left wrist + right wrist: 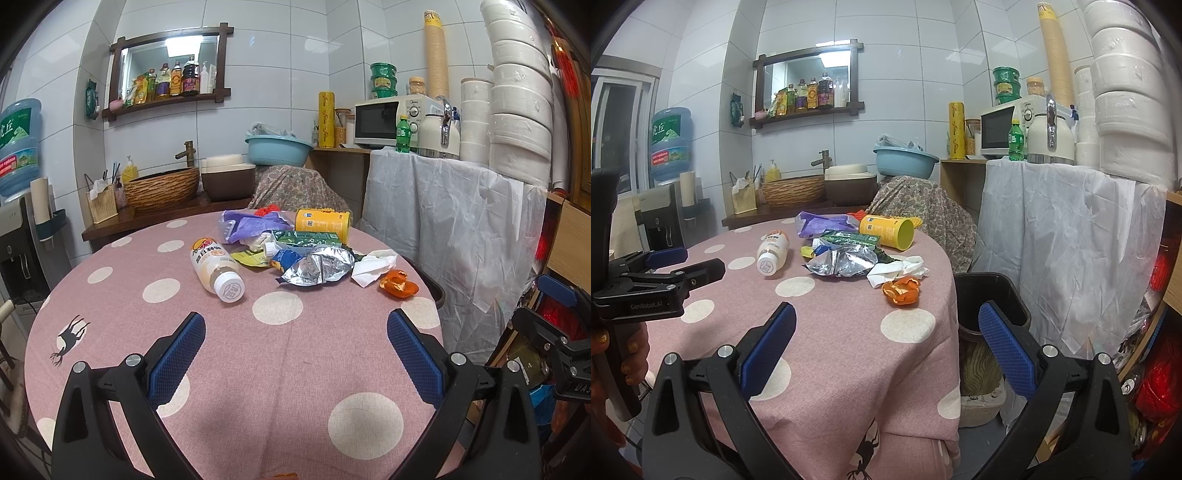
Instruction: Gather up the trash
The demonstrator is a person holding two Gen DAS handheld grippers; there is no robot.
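Trash lies in a loose pile on the far half of the round table, ahead of both sets of fingers and touched by neither. Pile contents: a white drink bottle on its side, cap toward the left gripper, ahead and left of its fingers; a crumpled foil bag straight ahead; a green carton and a yellow can on its side beyond the foil; a purple plastic bag at the back left; a crumpled white tissue and orange peel ahead and right of the left fingers.

Left gripper: fingers spread wide, nothing between them, hovering over the pink spotted cloth.

Right gripper: fingers also spread wide and empty, straddling the table's right edge. The orange peel is the nearest item, just ahead between the fingers; the tissue and foil bag lie beyond it.

A dark bin stands on the floor just beside the table edge, behind the right-hand finger. A hand grips the left gripper's handle at the left edge of the right wrist view.
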